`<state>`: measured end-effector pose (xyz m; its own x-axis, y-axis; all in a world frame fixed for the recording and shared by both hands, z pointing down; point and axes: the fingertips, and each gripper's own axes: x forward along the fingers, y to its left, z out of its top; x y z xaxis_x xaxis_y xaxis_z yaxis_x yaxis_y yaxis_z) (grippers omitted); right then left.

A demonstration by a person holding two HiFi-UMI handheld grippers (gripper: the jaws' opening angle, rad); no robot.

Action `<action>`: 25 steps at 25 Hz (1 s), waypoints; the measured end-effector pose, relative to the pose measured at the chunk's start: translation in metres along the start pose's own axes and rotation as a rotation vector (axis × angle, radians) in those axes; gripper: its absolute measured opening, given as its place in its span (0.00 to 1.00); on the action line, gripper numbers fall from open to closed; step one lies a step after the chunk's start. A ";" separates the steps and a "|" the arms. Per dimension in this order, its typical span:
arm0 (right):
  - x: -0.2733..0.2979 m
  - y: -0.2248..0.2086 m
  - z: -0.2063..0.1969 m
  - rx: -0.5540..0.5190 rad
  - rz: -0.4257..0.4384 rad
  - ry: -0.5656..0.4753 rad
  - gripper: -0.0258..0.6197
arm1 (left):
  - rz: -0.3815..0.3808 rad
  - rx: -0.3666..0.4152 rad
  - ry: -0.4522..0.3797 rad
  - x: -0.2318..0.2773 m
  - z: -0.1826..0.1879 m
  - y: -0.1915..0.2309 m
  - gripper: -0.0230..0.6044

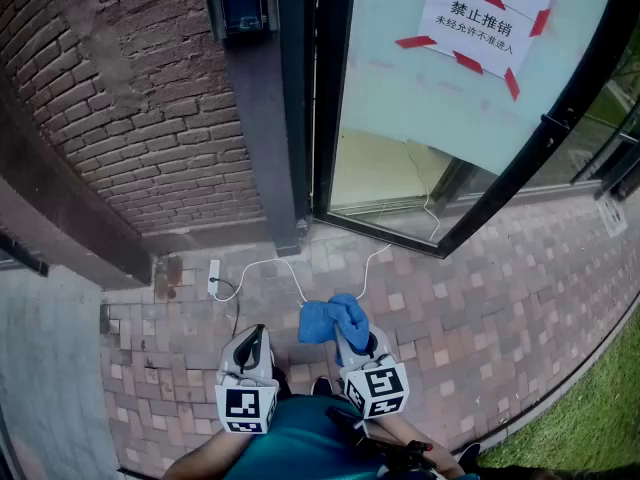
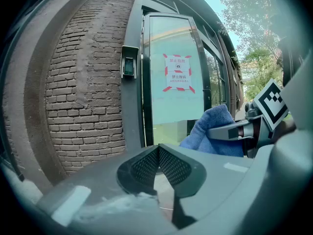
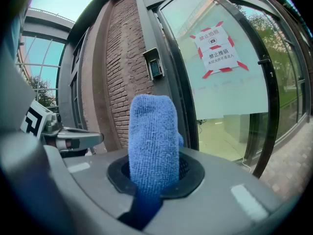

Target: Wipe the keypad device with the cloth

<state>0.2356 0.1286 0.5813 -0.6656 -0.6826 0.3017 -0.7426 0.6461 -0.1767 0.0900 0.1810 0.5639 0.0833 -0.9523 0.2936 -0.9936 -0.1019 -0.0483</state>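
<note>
The right tongs (image 3: 155, 173) are clamped on a blue cloth (image 3: 152, 131), which stands up from between them in a thick folded wad. The left tongs (image 2: 159, 161) are pressed together with nothing between them, just beside the right ones and low in front of the person. Ahead and well apart, high on the dark door frame between a brick wall (image 2: 83, 106) and a glass door (image 2: 178, 106), sits the keypad device (image 3: 154, 64) (small, dark-screened, not yet touched).

Likely trouble: only the cloth's lower end is gripped, so firm rubbing could drag it loose. The hard tong tips might also press keys or scratch the screen. A white cable (image 1: 268, 261) on the paving could catch a foot on approach.
</note>
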 end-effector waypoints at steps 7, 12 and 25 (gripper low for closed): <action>0.046 -0.012 0.010 -0.005 -0.043 0.017 0.11 | -0.049 -0.041 0.006 0.051 0.001 0.029 0.04; 0.105 -0.015 0.036 -0.021 -0.084 0.015 0.11 | -0.104 -0.050 -0.025 0.108 0.021 0.073 0.04; 0.230 -0.015 0.134 -0.065 -0.171 -0.076 0.11 | -0.213 0.007 -0.169 0.223 0.114 0.202 0.04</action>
<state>0.0837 -0.0837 0.5277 -0.5357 -0.8066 0.2497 -0.8406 0.5374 -0.0674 -0.0836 -0.0846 0.5103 0.3025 -0.9436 0.1345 -0.9518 -0.3065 -0.0095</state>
